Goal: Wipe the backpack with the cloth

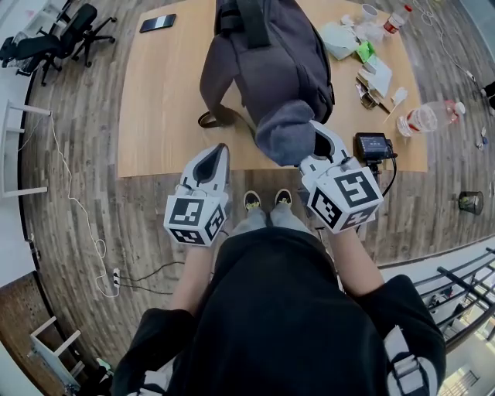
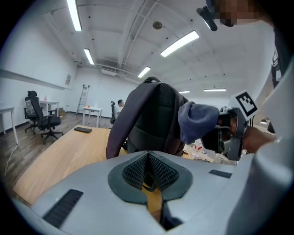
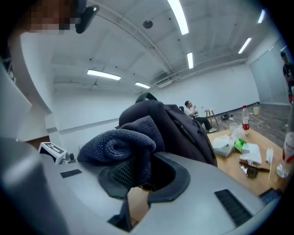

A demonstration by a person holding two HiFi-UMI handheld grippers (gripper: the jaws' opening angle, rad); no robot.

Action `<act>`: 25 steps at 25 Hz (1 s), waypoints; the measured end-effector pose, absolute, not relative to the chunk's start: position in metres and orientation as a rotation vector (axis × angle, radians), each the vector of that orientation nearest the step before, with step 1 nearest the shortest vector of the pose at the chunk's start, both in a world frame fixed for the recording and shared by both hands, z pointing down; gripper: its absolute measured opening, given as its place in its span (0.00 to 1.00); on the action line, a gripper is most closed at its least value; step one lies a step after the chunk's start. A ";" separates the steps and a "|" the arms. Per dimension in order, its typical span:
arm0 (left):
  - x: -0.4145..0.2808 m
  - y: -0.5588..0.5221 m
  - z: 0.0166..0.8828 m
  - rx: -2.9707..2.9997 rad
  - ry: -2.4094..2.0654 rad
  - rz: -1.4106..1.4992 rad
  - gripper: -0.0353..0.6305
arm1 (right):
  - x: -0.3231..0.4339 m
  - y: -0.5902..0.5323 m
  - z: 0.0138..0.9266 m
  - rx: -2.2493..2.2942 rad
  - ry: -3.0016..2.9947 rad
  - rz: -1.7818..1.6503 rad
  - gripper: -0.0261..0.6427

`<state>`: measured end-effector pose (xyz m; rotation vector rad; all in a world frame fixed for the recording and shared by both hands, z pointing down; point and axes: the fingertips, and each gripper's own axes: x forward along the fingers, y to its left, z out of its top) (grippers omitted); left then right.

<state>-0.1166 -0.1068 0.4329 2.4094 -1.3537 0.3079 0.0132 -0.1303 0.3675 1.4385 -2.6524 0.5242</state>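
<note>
A dark grey backpack [image 1: 267, 54] stands upright on the wooden table [image 1: 155, 116]; it also shows in the left gripper view [image 2: 147, 114] and the right gripper view [image 3: 183, 126]. My right gripper [image 1: 315, 138] is shut on a bunched blue-grey cloth [image 1: 288, 133], which touches the backpack's lower front side. In the right gripper view the cloth [image 3: 121, 142] is pinched between the pads of that gripper [image 3: 138, 176]. My left gripper [image 1: 219, 151] hovers at the table's front edge, left of the cloth, shut and empty [image 2: 148, 160]. From it I see the cloth [image 2: 197, 120].
A black phone [image 1: 158, 22] lies at the table's far left. Tissues, wrappers and cups [image 1: 352, 39], a lying plastic bottle [image 1: 425, 117] and a black device [image 1: 373, 145] crowd the right side. An office chair [image 1: 69, 35] stands on the floor at left.
</note>
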 end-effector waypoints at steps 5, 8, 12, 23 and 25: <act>-0.114 -0.106 0.434 2.414 -1.343 0.314 0.08 | 0.010 -0.119 0.474 1.357 -2.450 1.011 0.13; -0.114 -0.105 0.435 2.414 -1.337 0.317 0.08 | 0.019 -0.110 0.567 1.379 -2.212 1.472 0.13; -0.117 -0.106 0.438 2.407 -1.342 0.330 0.08 | 0.022 -0.114 0.628 1.406 -2.010 1.955 0.13; -0.118 -0.110 0.437 2.406 -1.366 0.314 0.08 | 0.014 -0.121 0.548 1.374 -2.186 2.043 0.12; -0.116 -0.112 0.436 2.410 -1.364 0.308 0.08 | 0.021 -0.122 0.530 1.385 -2.238 2.037 0.12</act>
